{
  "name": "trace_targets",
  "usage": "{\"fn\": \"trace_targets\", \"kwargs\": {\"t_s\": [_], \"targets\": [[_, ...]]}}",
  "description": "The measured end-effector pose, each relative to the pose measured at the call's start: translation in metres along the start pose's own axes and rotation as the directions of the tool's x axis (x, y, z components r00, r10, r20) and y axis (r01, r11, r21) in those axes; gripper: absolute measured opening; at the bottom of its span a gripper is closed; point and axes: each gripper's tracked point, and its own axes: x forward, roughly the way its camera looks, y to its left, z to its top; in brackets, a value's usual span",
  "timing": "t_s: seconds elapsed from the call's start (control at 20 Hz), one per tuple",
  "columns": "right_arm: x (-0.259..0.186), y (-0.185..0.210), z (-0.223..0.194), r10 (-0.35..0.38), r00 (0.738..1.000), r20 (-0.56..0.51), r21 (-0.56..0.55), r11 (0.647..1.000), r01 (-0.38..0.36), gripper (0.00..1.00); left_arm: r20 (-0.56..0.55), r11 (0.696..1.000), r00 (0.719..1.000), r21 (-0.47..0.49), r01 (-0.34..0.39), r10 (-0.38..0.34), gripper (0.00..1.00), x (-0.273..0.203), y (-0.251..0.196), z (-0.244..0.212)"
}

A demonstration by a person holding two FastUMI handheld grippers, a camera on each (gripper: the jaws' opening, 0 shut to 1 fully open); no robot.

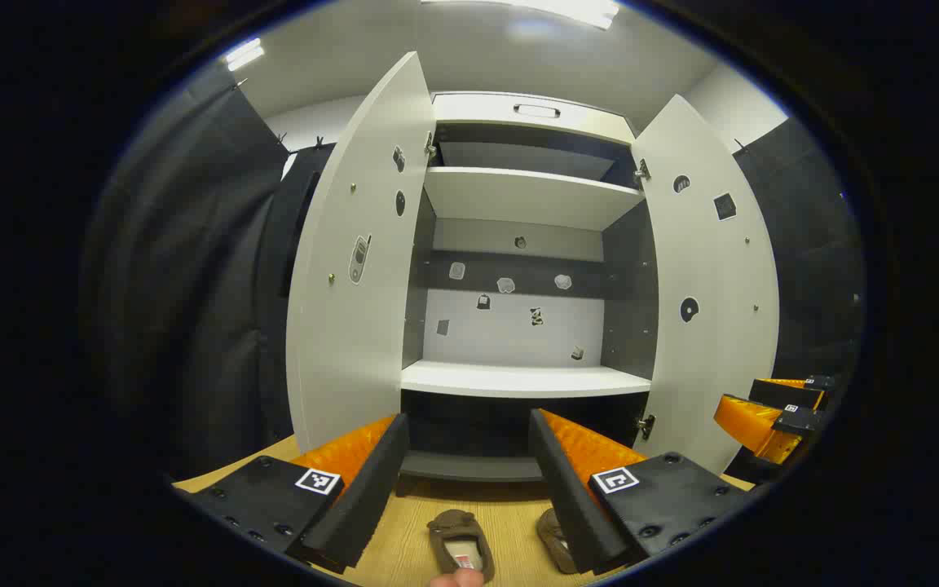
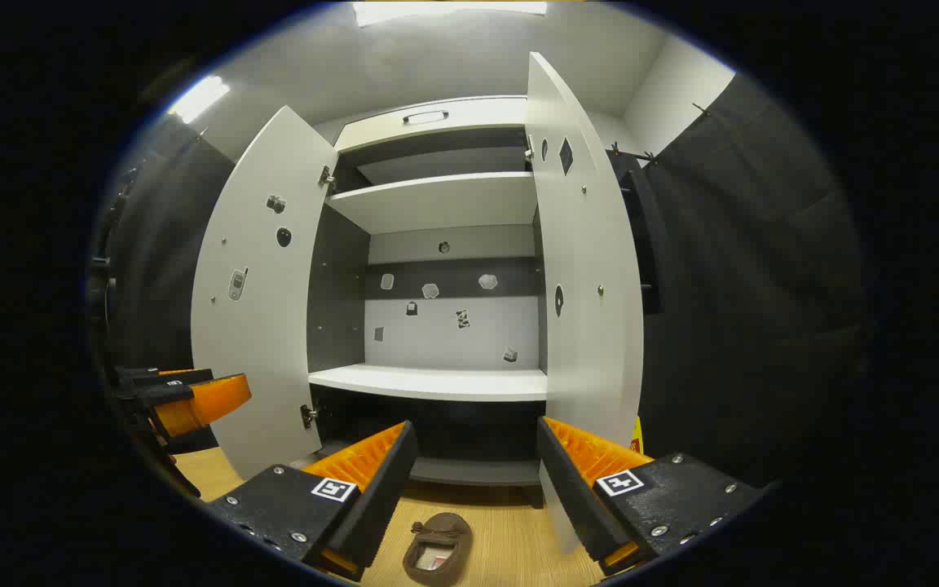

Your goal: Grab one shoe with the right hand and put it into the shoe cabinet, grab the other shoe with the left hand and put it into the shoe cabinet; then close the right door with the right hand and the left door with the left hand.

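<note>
Two brown shoes (image 1: 460, 545) (image 1: 557, 540), two open doors (image 1: 359, 261) (image 1: 714, 285), three shelves (image 1: 525, 378)

- Black cloth (image 1: 192, 269) hangs on both sides of the booth.
- White wall (image 1: 730, 102) shows above the cloth.
- Grey ceiling (image 2: 437, 57) carries bright strip lights (image 1: 567, 8).
- Light wooden floor (image 1: 510, 522) lies below.

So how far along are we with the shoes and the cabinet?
Nothing is done yet. Both brown shoes, one and the other, lie on the wooden floor before the cabinet. The left gripper and right gripper are open and empty. Both the left door and the right door stand open.
</note>
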Motion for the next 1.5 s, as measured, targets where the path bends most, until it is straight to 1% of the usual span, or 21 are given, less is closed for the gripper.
{"fn": "trace_targets", "kwargs": {"t_s": [0.05,0.1,0.25,0.3,0.35,0.4,0.45,0.5,0.55,0.6,0.75,0.8,0.85,0.9,1.1,1.15,1.3,1.35,1.4,1.5], "targets": [[0.000,0.000,0.001,0.000,1.000,0.002,0.000,1.000,0.000,0.91,0.008,1.000,1.000,0.007,-0.010,0.010,0.96,-0.001,0.003,0.002],[0.000,0.000,0.001,-0.001,1.000,0.005,-0.004,1.000,0.001,0.91,0.021,1.000,1.000,0.011,-0.017,0.016,0.96,-0.002,0.005,0.005],[0.000,0.000,0.002,-0.004,1.000,0.010,-0.010,1.000,0.004,0.91,0.024,1.000,1.000,0.010,-0.012,0.011,0.96,-0.001,0.004,0.006],[-0.001,0.000,0.003,-0.004,1.000,0.011,-0.010,1.000,0.004,0.91,0.028,1.000,1.000,0.010,-0.015,0.015,0.99,-0.002,0.005,0.008],[-0.001,0.000,0.003,-0.006,1.000,0.013,-0.011,1.000,0.006,0.91,0.032,1.000,0.999,0.011,-0.015,0.015,0.96,-0.002,0.005,0.008],[-0.001,-0.001,0.003,-0.007,1.000,0.014,-0.010,1.000,0.007,0.91,0.033,1.000,0.999,0.014,-0.016,0.015,0.96,-0.003,0.005,0.009],[-0.001,-0.001,0.003,-0.008,1.000,0.012,-0.009,1.000,0.008,0.91,0.033,1.000,0.999,0.017,-0.016,0.016,0.99,-0.003,0.005,0.009],[-0.001,-0.001,0.002,-0.008,1.000,0.010,-0.008,1.000,0.008,0.91,0.033,1.000,0.999,0.019,-0.015,0.014,0.96,-0.003,0.005,0.009],[-0.001,0.000,0.003,-0.009,1.000,0.011,-0.008,1.000,0.009,0.91,0.033,1.000,0.999,0.018,-0.011,0.010,0.99,-0.004,0.004,0.008],[-0.001,-0.001,0.003,-0.010,1.000,0.012,-0.010,1.000,0.010,0.91,0.037,1.000,0.999,0.013,-0.005,0.005,0.96,-0.004,0.003,0.008],[-0.001,0.001,0.003,-0.006,1.000,0.013,-0.014,1.000,0.007,0.91,0.035,1.000,0.999,0.019,-0.007,0.006,0.96,-0.004,0.002,0.009],[0.000,0.002,0.005,-0.004,1.000,0.015,-0.012,1.000,0.005,0.91,0.036,1.000,0.999,0.023,-0.008,0.007,0.99,-0.004,0.002,0.009],[-0.001,0.002,0.005,-0.003,1.000,0.017,-0.011,1.000,0.004,0.91,0.036,1.000,0.999,0.025,-0.007,0.006,0.96,-0.003,0.003,0.010],[-0.001,0.002,0.006,-0.005,1.000,0.020,-0.012,1.000,0.005,0.91,0.036,1.000,0.999,0.028,-0.009,0.008,0.99,-0.003,0.003,0.010],[0.000,0.002,0.001,0.000,1.000,0.011,-0.017,1.000,0.000,0.91,0.040,0.999,0.999,0.034,-0.009,0.007,0.99,-0.004,0.003,0.011],[0.002,0.003,-0.001,0.003,1.000,0.008,-0.018,1.000,-0.003,0.91,0.039,0.999,0.999,0.039,-0.011,0.009,0.96,-0.004,0.004,0.011],[0.015,0.007,-0.017,0.022,1.000,-0.002,-0.045,0.999,-0.022,0.92,0.042,0.999,0.999,0.049,-0.016,0.014,0.96,-0.005,0.004,0.013],[0.019,0.009,-0.028,0.029,0.999,-0.018,-0.059,0.998,-0.030,0.92,0.042,0.999,0.999,0.051,-0.018,0.016,0.99,-0.006,0.005,0.013],[0.024,0.011,-0.043,0.038,0.998,-0.044,-0.072,0.997,-0.041,0.92,0.041,0.998,0.999,0.052,-0.022,0.020,0.96,-0.005,0.006,0.012],[0.031,0.018,-0.081,0.061,0.990,-0.127,-0.078,0.994,-0.071,0.92,0.035,0.998,0.999,0.052,-0.030,0.028,0.96,-0.005,0.007,0.011]]}}
